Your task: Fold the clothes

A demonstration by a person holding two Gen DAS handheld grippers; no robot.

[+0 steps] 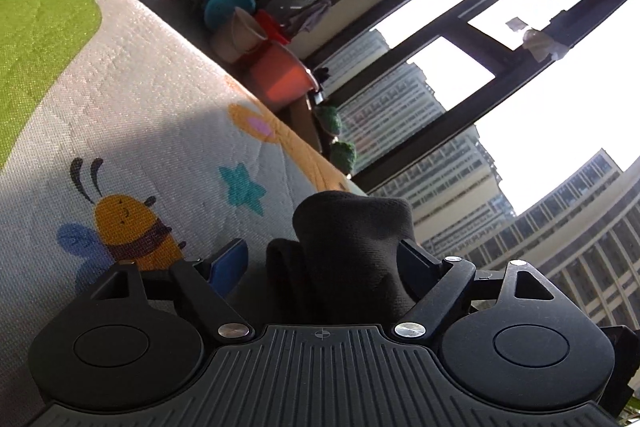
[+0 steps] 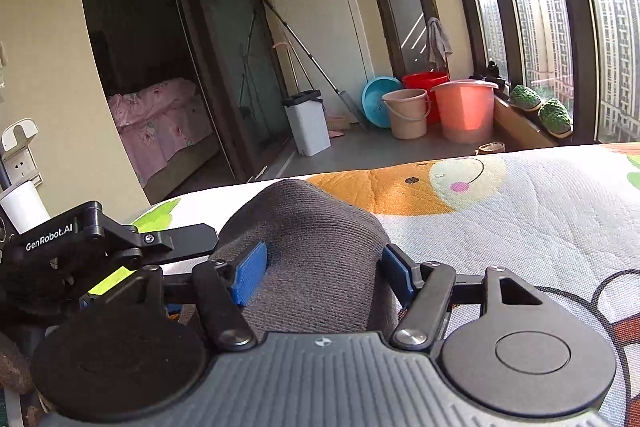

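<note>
Right hand-held gripper (image 2: 320, 271) has its blue pads fairly wide with a bunched grey garment (image 2: 316, 227) sitting between them; the left pad seems to touch the cloth, the right pad stands just off it, so I judge the hold released rather than firm. Left hand-held gripper (image 1: 320, 259) is spread wider, a dark fold of the same garment (image 1: 352, 239) rising between its fingers without being pinched. In the right wrist view the other tool's arm shows at 9 o'clock of the cloth. That cloth rests on a cartoon-printed mat (image 2: 520, 211), humped up towards 12 o'clock; its long axis appears to run from one tool to the other, though the bundle hides its ends. My worry: with both holds loose, the hump may slump or unfold, and withdrawing pads could snag the knit and drag the fold askew.
</note>
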